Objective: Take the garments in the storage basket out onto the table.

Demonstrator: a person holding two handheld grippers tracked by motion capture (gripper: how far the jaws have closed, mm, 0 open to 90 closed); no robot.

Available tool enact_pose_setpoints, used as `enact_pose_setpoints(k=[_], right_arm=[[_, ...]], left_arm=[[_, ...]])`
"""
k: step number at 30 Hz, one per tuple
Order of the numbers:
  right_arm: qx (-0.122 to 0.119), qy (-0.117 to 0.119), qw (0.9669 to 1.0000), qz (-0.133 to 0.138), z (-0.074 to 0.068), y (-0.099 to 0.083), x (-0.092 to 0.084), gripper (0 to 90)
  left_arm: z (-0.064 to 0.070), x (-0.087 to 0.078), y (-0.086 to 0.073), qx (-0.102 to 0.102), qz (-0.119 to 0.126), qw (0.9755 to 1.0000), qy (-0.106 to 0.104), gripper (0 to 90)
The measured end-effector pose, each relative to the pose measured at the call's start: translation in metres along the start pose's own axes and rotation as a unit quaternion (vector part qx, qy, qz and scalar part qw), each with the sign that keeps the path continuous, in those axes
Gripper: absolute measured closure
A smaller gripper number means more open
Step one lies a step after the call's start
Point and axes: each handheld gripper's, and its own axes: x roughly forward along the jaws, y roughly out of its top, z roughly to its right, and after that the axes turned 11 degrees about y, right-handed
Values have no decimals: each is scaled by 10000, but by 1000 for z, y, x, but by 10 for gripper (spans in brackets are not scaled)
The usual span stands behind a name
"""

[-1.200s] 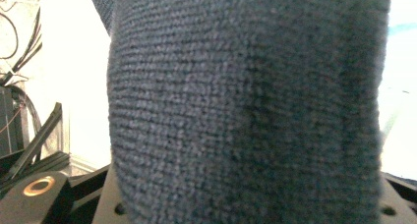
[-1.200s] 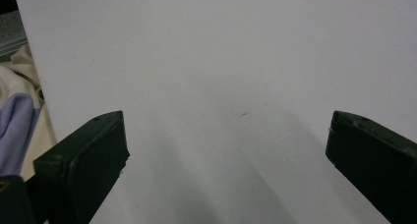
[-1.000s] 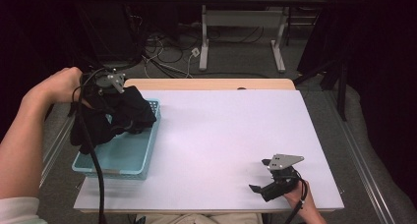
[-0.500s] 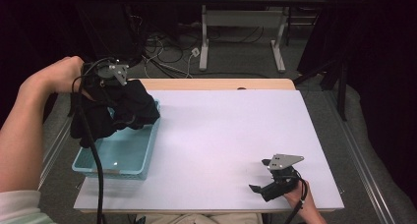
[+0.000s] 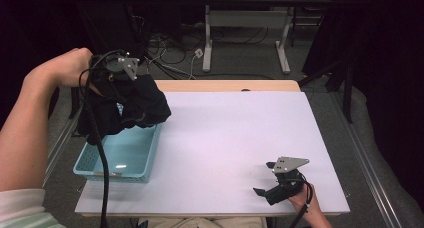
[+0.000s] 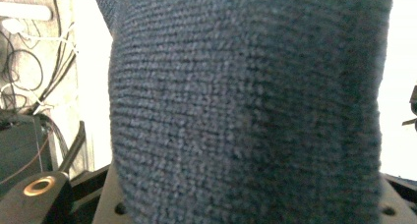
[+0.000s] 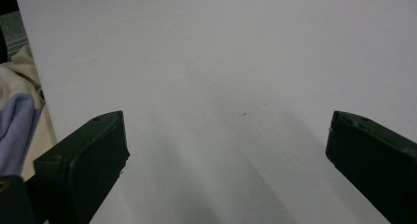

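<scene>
Your left claw [image 5: 117, 80] is clenched on the dark knit garment [image 5: 131, 105], holding it bunched above the far end of the light blue basket [image 5: 120, 160] at the table's [image 5: 235, 138] left edge; the knit hangs right in front of its camera. Your right claw [image 5: 272, 180] is released, jaws wide, low over bare table near the front right corner.
</scene>
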Motion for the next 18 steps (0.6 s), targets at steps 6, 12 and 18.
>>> enact_pose_setpoints(k=[6,12,18], right_arm=[[4,6,10000,10,0,0,0,17],[11,8,10000,10,0,0,0,17],[23,24,10000,24,0,0,0,17]], left_arm=[[1,-4,16,52,126,9999,-16,542],[3,-4,31,134,169,9998,-46,542],[4,-5,48,200,353,9991,-93,542]])
